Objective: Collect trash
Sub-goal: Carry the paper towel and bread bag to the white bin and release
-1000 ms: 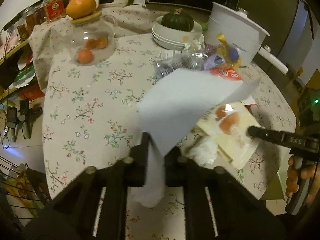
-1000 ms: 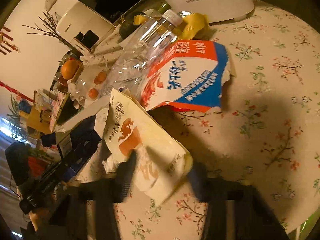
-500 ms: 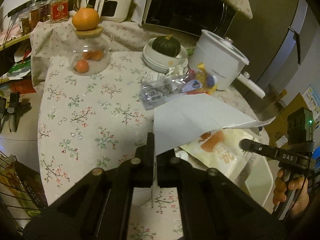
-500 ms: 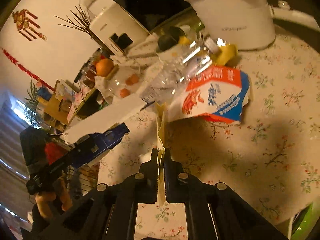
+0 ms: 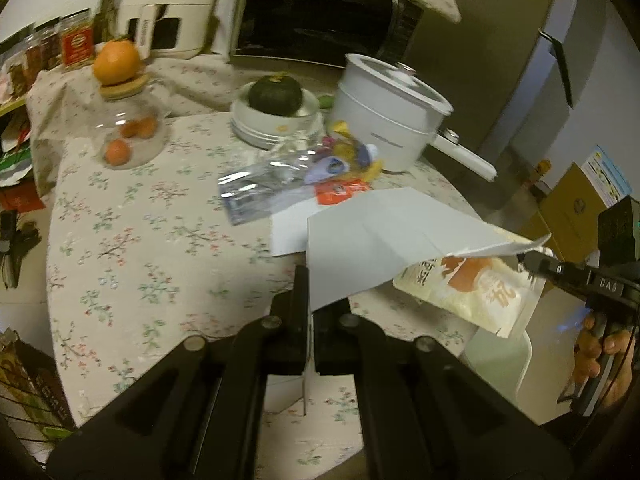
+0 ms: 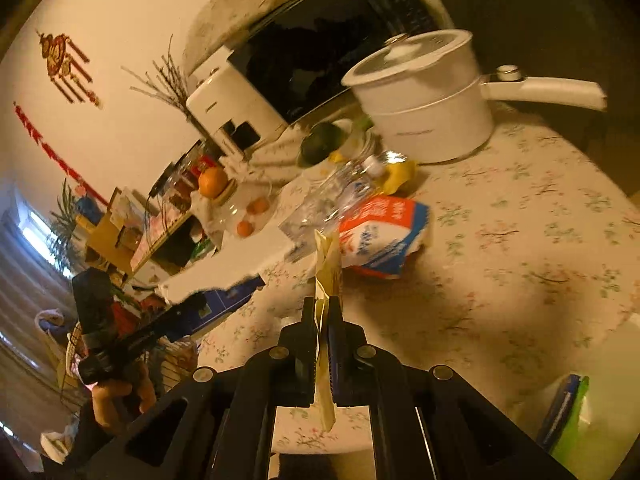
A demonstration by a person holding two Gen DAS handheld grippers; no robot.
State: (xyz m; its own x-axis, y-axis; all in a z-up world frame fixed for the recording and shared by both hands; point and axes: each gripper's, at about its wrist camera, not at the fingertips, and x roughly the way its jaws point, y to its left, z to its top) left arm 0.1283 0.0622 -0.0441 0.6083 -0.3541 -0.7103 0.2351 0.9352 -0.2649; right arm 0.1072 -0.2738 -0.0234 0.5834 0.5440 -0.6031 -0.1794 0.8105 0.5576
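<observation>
The left gripper point(image 5: 310, 280) is clamped on the corner of a white sheet of folded paper point(image 5: 384, 236), which juts out flat above the table, clear of the cloth. The right gripper point(image 6: 322, 312) is pinched tight on the edge of a cream snack pouch point(image 6: 326, 264) printed with an orange picture; in the left wrist view that pouch point(image 5: 472, 288) hangs in the air off the table's edge, just under the paper's far corner, with the right gripper's finger point(image 5: 560, 270) reaching in from the right and the person's right hand point(image 5: 604, 354) on its handle. In the right wrist view the left hand point(image 6: 116, 396) grips the other tool at lower left, the paper point(image 6: 236, 260) showing as a white slab above it.

More trash lies on the round table point(image 5: 132, 240) under a floral cloth: a crushed clear plastic bottle point(image 5: 272, 184), a yellow wrapper point(image 6: 400, 174) beside its cap, and a red, white and blue bag point(image 6: 384, 236) lying flat just behind the lifted pouch. Another white sheet point(image 5: 290, 232) lies on the cloth below the held paper.

Farther back stand a white electric pot point(image 5: 388, 120) with a lid and long handle, a stack of white bowls point(image 5: 276, 128) holding a dark green squash point(image 5: 275, 94), and a glass jar point(image 5: 128, 132) with small oranges inside and a larger orange point(image 5: 117, 61) on its wooden lid. Behind them are a black microwave point(image 5: 316, 28) and a white appliance point(image 5: 168, 4)
</observation>
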